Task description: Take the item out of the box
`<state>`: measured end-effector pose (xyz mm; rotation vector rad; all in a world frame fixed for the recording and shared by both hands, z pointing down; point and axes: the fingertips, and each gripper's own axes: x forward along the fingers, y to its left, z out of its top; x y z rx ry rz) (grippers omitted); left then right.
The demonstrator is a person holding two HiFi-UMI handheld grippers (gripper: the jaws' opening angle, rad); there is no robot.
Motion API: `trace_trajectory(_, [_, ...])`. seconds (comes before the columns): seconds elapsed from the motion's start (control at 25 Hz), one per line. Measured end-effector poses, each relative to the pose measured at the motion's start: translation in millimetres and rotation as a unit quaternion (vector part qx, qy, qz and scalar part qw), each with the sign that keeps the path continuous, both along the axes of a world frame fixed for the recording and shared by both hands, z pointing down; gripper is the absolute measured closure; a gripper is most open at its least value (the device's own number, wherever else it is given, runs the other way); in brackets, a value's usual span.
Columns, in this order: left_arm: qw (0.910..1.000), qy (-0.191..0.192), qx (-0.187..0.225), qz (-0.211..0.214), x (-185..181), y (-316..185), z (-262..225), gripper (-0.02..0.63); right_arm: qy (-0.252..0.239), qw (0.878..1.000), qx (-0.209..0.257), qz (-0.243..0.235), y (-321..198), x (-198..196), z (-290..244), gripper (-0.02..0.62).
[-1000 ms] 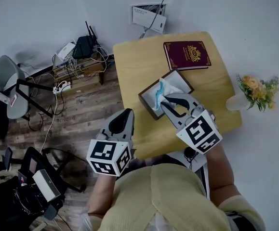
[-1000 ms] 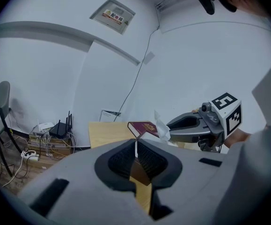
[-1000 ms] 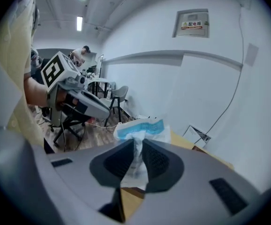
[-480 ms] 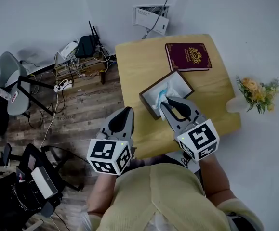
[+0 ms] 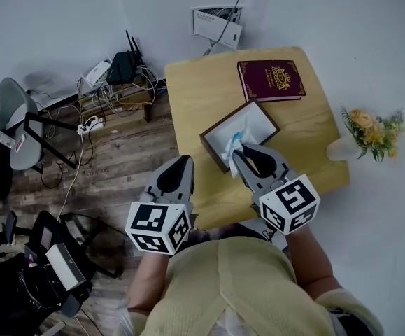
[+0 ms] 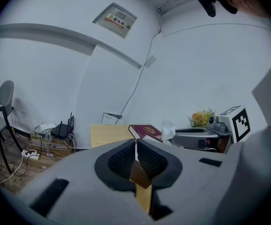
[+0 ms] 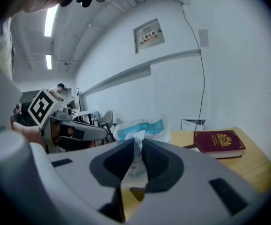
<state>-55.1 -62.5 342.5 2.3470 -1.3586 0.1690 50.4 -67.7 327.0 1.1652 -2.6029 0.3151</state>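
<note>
Right gripper [image 5: 236, 152] clamped on the top edge of soft plastic packet [image 5: 235, 140], standing up out of open box [image 5: 214, 156]. Probably light, limp, slippery film; best pinched at the gathered seam. Left gripper [image 5: 180, 164] closed, empty.

Left claw [image 5: 185, 162] closed, right claw [image 5: 236, 153] clamped.

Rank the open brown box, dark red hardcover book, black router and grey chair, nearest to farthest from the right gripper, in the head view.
1. open brown box: at the tips of the right gripper
2. dark red hardcover book: far edge of the wooden table
3. black router: left of the table, by the wall
4. grey chair: far left
</note>
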Motion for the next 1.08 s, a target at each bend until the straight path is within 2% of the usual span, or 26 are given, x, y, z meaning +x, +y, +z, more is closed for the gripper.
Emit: trace_trajectory(1.08, [0.9998,-0.003,-0.01,0.015,0.1,-2.9,4.9,0.575,-0.032,0.999,-0.03,0.014,-1.8,-0.7,7.3,0.526])
